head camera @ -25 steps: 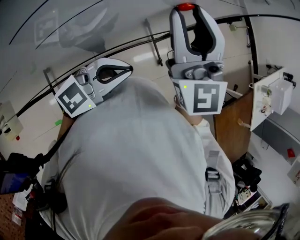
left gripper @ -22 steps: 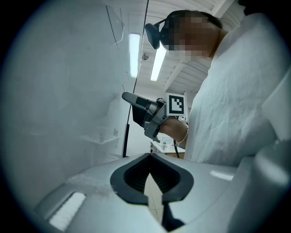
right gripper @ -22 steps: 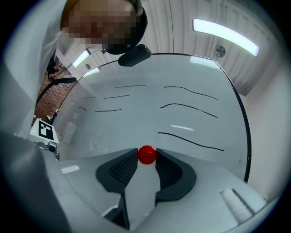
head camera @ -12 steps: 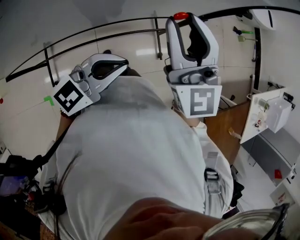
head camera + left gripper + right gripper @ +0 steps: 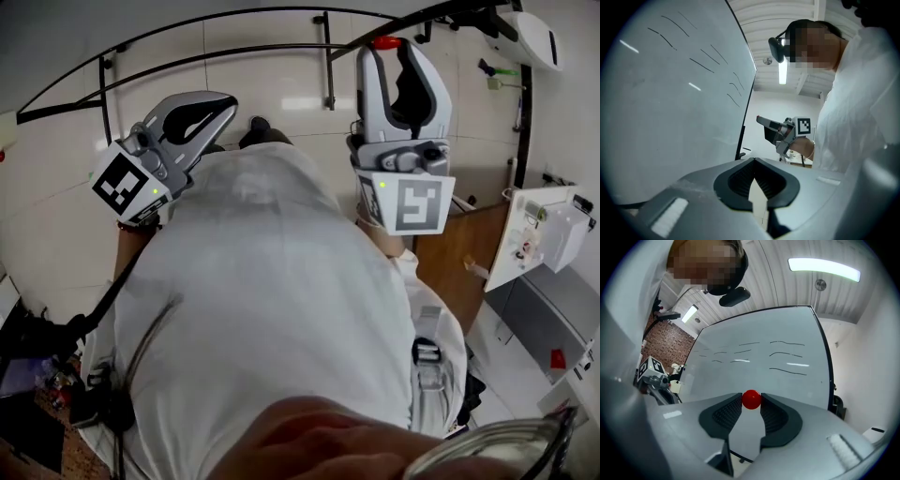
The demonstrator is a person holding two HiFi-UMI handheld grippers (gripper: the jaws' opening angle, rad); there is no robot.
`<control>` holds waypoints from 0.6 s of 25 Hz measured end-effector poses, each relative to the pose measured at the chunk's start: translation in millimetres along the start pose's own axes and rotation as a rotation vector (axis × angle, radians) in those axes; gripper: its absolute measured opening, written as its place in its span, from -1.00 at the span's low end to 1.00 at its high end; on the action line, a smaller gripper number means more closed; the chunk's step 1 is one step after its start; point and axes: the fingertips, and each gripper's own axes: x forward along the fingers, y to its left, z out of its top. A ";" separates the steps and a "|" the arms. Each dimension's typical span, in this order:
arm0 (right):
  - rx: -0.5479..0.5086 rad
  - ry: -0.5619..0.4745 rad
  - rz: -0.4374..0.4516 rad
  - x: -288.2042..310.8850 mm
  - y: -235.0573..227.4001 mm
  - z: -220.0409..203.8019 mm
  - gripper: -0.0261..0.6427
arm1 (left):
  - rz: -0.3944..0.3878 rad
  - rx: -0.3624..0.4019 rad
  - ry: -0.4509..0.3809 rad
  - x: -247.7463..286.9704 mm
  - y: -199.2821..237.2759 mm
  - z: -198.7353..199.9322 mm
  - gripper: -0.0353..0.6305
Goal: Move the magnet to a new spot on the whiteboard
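Right gripper view: right tongs (image 5: pixel 751 402) clamp the red magnet (image 5: pixel 751 398).

Whiteboard (image 5: pixel 787 333): one, counted.
Magnet (image 5: pixel 751 399): one, red.
Grippers: two, namely left gripper (image 5: pixel 228 100) and right gripper (image 5: pixel 387 52).
Jaws: four, two per gripper.
Marker cubes: two, namely left cube (image 5: pixel 124 184) and right cube (image 5: pixel 412 202).
Ceiling lights: two in the right gripper view, namely long light (image 5: pixel 824 269) and shorter light (image 5: pixel 689 313).
Pen strokes (image 5: pixel 787 354): several, short and dark; exact tally too fine to call.
Person (image 5: pixel 272 309): one, in white.
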 end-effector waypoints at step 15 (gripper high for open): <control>0.092 0.031 0.038 -36.7 128.8 0.4 -0.56 | 0.079 -0.090 -0.051 -137.3 -37.7 -69.9 -0.89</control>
